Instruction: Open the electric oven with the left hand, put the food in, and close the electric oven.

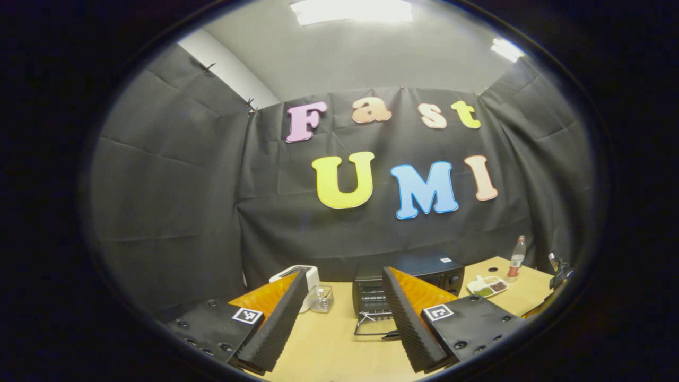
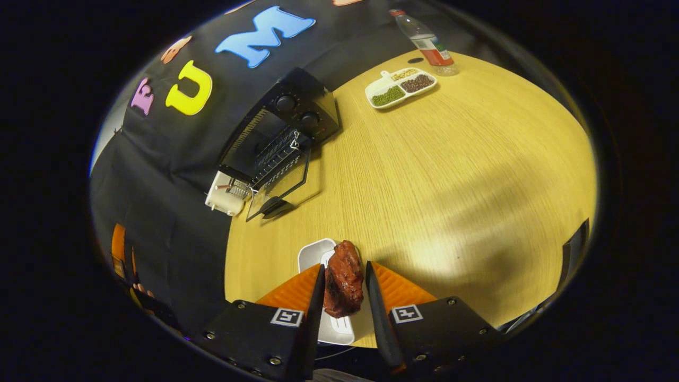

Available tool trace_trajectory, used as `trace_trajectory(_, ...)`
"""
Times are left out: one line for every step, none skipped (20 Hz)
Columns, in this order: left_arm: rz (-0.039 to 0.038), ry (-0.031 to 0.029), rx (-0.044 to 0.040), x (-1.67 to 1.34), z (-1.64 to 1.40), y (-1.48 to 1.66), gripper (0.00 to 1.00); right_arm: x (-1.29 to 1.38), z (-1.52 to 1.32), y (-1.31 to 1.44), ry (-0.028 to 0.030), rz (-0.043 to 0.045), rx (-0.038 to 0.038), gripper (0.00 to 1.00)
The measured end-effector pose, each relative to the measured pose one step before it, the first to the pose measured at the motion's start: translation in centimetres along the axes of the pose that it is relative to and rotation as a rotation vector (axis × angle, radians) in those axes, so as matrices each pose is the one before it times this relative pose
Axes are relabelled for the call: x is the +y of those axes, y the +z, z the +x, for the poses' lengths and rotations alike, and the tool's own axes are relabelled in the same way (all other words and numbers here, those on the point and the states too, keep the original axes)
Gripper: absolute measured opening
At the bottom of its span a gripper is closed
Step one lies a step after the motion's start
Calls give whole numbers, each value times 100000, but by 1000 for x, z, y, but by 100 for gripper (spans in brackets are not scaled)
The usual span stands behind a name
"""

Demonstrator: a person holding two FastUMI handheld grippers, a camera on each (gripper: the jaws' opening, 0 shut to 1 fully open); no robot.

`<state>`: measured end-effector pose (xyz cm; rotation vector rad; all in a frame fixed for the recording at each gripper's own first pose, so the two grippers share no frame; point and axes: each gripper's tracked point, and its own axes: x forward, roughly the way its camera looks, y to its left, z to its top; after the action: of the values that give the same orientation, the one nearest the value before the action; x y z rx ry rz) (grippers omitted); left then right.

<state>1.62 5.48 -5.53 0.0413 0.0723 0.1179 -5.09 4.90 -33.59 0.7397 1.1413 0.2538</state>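
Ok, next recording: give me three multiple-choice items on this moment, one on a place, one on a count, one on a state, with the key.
1. Where does the divided snack tray sit?
A. inside the oven
B. on the table beside the bottle
C. on the white plate

2. How many knobs show on the oven front in the right gripper view?
A. two
B. four
C. none

3. What state is the oven door in?
A. shut
B. taken off
C. folded down open

Key: B, the tray lies next to the bottle at the table's far edge; A, two round knobs show; C, the glass door lies flat, rack exposed, while the right tongs grip the meat.
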Motion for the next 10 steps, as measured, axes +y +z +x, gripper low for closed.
trace_trajectory(-78,-297,-9,-58,-4,41,99,-95,322,190,841,652,-508,46)
trace_trajectory(-45,-180,-22,16,-60,-81,99,387,-1253,381,1205,4950,-1761,33)
trace_trajectory(-85,-48,50,-35,60,-141,99,452,1280,-107,2339,1139,807,19)
trace_trajectory(-351,-9,40,36,18,-76,99,262,-487,-246,1031,-457,-437,18)
trace_trajectory(-371,-345,337,-5,62,-19,99,142,-5,-80,257,-1294,124,16)
trace_trajectory(32,-91,-35,-18,49,-50,99,411,-225,156,510,-992,-1015,16)
trace_trajectory(83,108,-481,111,92,188,99,528,-279,471,1002,-236,-986,16)
trace_trajectory(-200,-331,-225,-82,81,7,98,424,-259,290,475,144,-995,16)
trace_trajectory(-367,-428,71,-96,72,-86,98,281,-53,219,23,-996,-845,16)
trace_trajectory(-365,-478,351,-120,210,-238,98,250,12,78,79,-2011,272,17)
